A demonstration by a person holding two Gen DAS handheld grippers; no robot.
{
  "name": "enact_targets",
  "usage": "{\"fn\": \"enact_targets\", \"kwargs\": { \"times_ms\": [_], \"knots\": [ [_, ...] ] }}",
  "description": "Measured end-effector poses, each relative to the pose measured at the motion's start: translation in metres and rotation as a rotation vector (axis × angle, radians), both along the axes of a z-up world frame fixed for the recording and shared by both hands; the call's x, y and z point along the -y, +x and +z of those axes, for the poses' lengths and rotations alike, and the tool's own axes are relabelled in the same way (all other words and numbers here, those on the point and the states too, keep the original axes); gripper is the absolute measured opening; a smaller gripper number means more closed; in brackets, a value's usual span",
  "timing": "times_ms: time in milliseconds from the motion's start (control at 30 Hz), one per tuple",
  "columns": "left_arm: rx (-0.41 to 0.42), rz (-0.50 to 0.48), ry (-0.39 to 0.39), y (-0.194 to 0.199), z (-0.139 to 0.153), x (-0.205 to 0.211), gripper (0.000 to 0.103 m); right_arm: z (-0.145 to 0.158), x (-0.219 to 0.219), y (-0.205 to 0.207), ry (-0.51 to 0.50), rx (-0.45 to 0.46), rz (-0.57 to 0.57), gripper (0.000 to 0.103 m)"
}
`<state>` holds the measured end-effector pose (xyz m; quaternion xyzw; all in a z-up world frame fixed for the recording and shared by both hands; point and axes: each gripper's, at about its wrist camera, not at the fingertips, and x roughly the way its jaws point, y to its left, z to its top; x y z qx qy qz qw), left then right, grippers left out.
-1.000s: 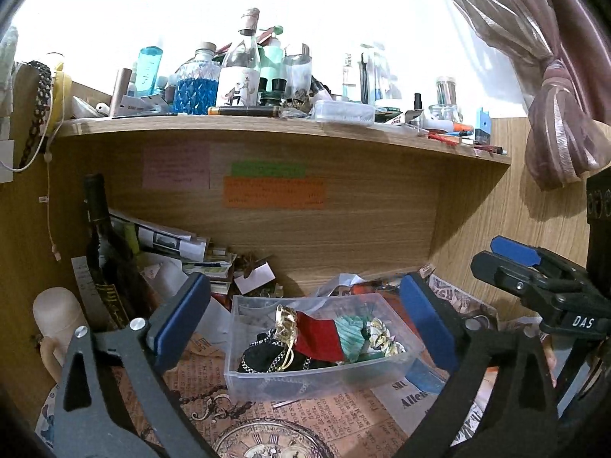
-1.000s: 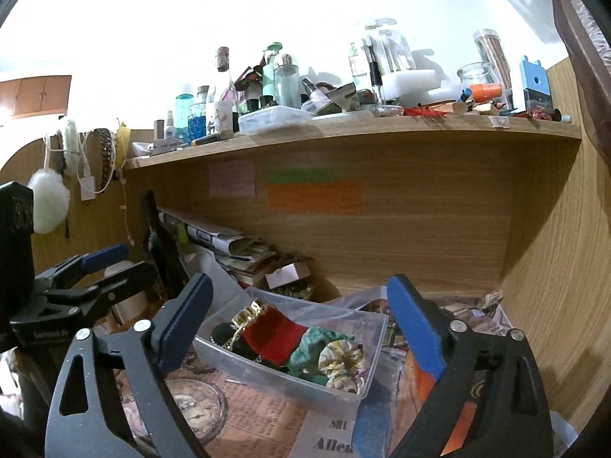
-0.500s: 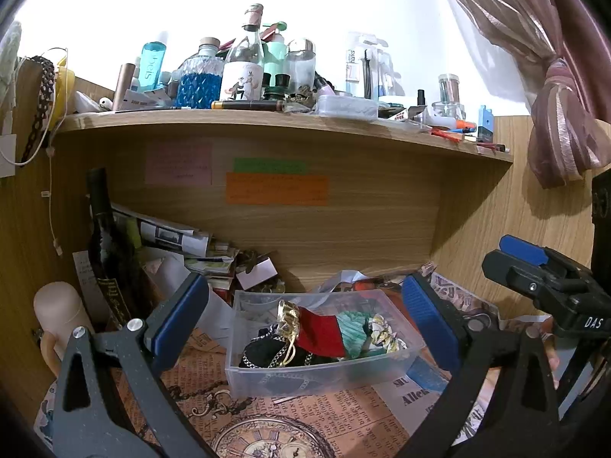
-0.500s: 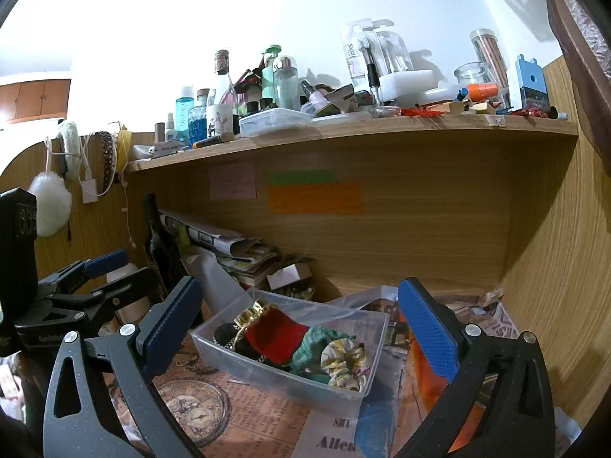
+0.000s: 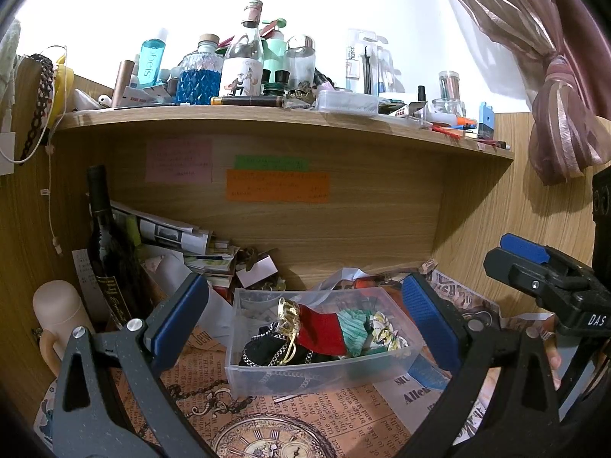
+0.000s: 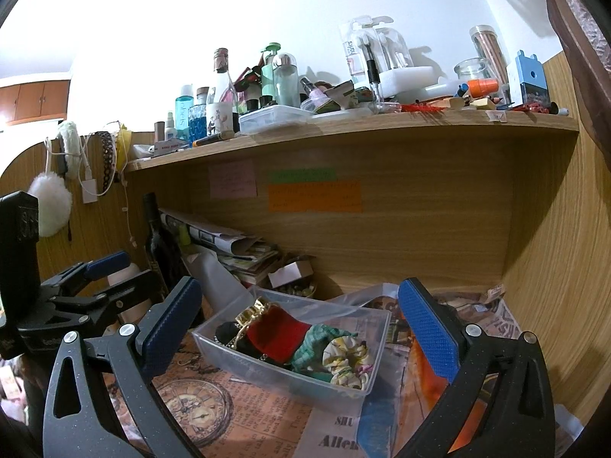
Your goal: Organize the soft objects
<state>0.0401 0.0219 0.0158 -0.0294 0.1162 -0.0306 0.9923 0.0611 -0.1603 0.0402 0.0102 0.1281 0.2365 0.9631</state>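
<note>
you hold the left gripper [image 5: 301, 313] and right gripper [image 6: 301, 316] spread wide and empty above the clear bin [image 5: 320, 372], scrunchies [image 6: 345, 358] look sorted, so back off cleanly.

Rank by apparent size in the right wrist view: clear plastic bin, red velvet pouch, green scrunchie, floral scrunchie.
1. Clear plastic bin, clearly largest.
2. Red velvet pouch.
3. Green scrunchie and floral scrunchie look alike; both are partly hidden, so unranked.

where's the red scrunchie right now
The red scrunchie lies in the clear plastic bin on the desk, between the gold-trimmed black piece to its left and the green scrunchie to its right.
</note>
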Motion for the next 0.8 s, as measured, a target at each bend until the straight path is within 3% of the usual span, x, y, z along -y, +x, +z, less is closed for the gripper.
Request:
{"fn": "enact_targets", "kwargs": {
  "times_ms": [800],
  "knots": [
    [-0.001,-0.013,0.015,0.0005,-0.0012,0.0033,0.103,-0.0011,-0.0027,-0.0005,0.0,-0.006,-0.005,0.103]
  ]
}}
